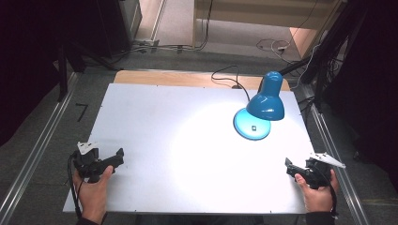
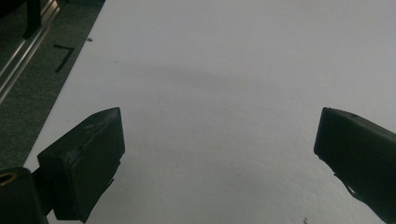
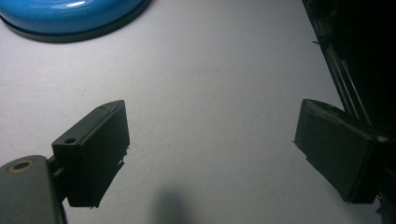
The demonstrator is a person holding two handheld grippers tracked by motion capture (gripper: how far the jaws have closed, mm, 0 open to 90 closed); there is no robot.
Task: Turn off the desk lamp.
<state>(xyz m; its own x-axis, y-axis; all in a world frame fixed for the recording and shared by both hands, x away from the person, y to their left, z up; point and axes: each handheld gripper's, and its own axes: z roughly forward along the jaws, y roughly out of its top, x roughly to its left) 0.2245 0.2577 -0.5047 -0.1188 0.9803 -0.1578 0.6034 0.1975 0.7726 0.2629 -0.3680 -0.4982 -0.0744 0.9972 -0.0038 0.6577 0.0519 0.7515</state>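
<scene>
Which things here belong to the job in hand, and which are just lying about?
Part of the job:
- blue desk lamp, lit, on the white table
- left tool, open, holding nothing
- right tool, open, holding nothing, nearer the lamp

Just lying about:
- cables on the floor beyond the table
- black tape mark on the carpet

Each hand (image 1: 94, 190) carries a black gripper (image 1: 119, 154) with blocky jaws, a grey three-cornered plate (image 1: 87, 147) on top and a black cable (image 1: 71, 176) trailing toward six o'clock; dark cuffs at both wrists.
</scene>
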